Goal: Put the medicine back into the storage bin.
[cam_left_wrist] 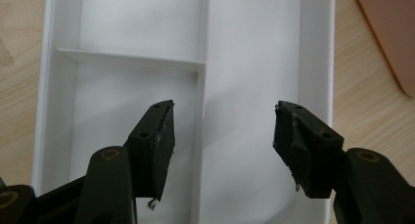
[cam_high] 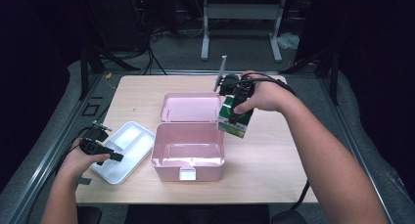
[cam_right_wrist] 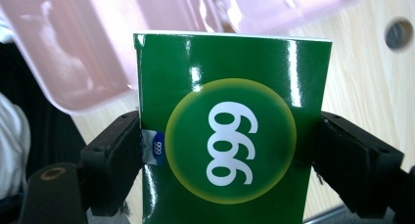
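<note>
- I saw the box as glossy dark green, with a yellow-rimmed green disc bearing white "999" and a small blue tag at one edge.
- The open case and its lid were pale pink.
- The divided tray was plain white.
- The worktop showed light wood grain.
- Both the left gripper and the right gripper had matte black jaws with brass-coloured pivots.
</note>
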Action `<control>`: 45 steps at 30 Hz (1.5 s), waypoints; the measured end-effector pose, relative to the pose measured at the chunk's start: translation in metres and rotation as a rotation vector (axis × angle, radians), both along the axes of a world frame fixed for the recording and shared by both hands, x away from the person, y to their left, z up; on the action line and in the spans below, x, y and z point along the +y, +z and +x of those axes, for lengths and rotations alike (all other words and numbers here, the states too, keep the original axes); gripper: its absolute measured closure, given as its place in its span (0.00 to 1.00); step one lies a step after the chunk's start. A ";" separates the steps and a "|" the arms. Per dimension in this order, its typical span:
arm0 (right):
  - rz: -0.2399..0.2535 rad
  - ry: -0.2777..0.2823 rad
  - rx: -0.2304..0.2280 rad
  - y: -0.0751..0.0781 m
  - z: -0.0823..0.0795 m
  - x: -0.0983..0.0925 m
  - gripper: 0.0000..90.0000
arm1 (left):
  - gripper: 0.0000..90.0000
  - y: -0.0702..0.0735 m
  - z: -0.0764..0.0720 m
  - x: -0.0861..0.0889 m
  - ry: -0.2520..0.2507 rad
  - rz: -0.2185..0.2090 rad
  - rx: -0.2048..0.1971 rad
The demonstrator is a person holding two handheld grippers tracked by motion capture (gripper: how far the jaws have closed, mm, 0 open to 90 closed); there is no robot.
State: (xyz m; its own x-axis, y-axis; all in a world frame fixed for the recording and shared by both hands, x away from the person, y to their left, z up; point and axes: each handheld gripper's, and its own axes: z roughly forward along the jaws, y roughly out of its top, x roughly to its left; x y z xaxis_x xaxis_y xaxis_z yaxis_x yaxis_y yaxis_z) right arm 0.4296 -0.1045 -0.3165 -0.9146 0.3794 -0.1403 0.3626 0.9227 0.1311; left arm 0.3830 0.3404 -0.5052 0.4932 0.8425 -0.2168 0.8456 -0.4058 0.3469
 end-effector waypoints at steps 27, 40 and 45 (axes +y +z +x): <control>-0.020 0.406 0.057 -0.048 -0.032 0.078 0.18 | 0.45 0.000 0.000 0.001 0.000 0.005 -0.001; -0.070 0.403 0.087 -0.108 -0.026 0.083 0.18 | 0.45 0.000 0.000 0.002 0.003 0.009 0.001; -0.056 0.409 0.104 -0.117 -0.025 0.084 0.18 | 0.45 0.000 0.000 0.002 0.002 0.010 -0.001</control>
